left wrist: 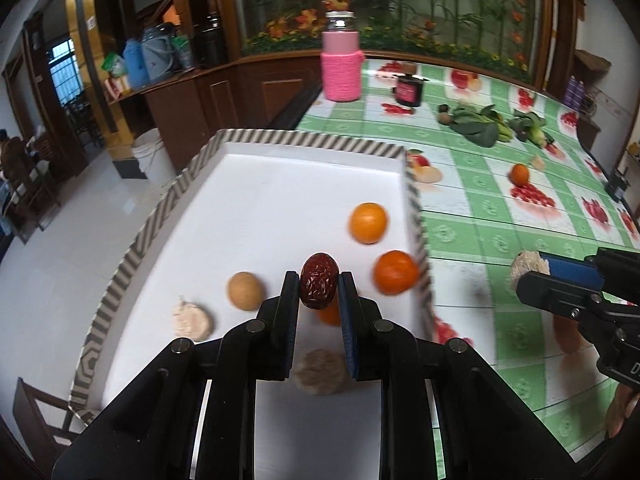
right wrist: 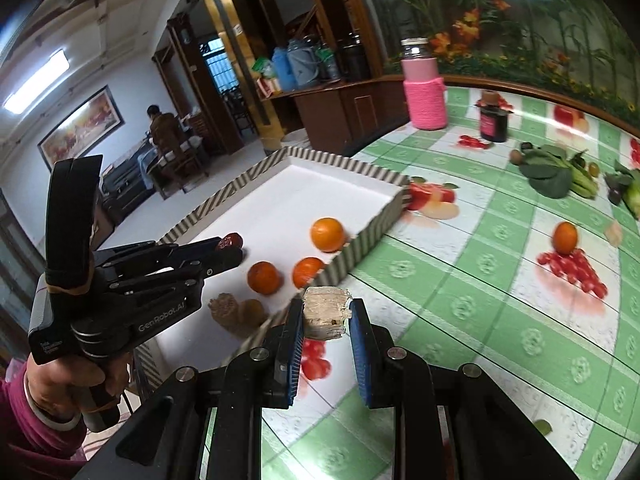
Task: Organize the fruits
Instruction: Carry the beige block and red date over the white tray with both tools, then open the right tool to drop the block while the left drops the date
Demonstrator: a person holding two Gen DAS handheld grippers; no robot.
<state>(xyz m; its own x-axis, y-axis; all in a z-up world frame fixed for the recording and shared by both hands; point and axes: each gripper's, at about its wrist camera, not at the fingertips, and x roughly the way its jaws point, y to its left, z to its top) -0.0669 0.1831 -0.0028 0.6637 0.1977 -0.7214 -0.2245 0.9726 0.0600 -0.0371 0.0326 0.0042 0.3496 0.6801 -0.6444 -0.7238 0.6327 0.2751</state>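
Left gripper (left wrist: 319, 284) is clamped on a wrinkled dark-red dried jujube (left wrist: 319, 280), held above the near end of the white rectangular tray with grey-striped rim (left wrist: 304, 138). Right gripper (right wrist: 325, 314) pinches a pale beige, rough-cut crumbly chunk (right wrist: 325, 312) over the worktop covered in a green-and-white checked fruit-print cloth (left wrist: 480, 216), just off the tray's near right corner. We see in the tray, near to far in the left wrist view: a blurred round beige disc (left wrist: 320, 372) under the left gripper, a pale round slice (left wrist: 192, 318) to the left, a tan round fruit (left wrist: 245, 291) beside it, an orange tangerine partly hidden behind the gripper fingers (left wrist: 330, 314), a second orange tangerine against the right rim (left wrist: 395, 272), and a third orange tangerine (left wrist: 368, 223) further in. Out on the cloth, well apart from the tray, a lone small orange tangerine (left wrist: 520, 174) sits on the printed cherries. Beyond it lie dark green leafy vegetables (left wrist: 480, 124) with a small brown round fruit (left wrist: 443, 116) at their left end. At the far edge stand a dark jar with a magenta label (left wrist: 408, 92) and a pink bottle in a pink knitted sleeve (left wrist: 341, 62).
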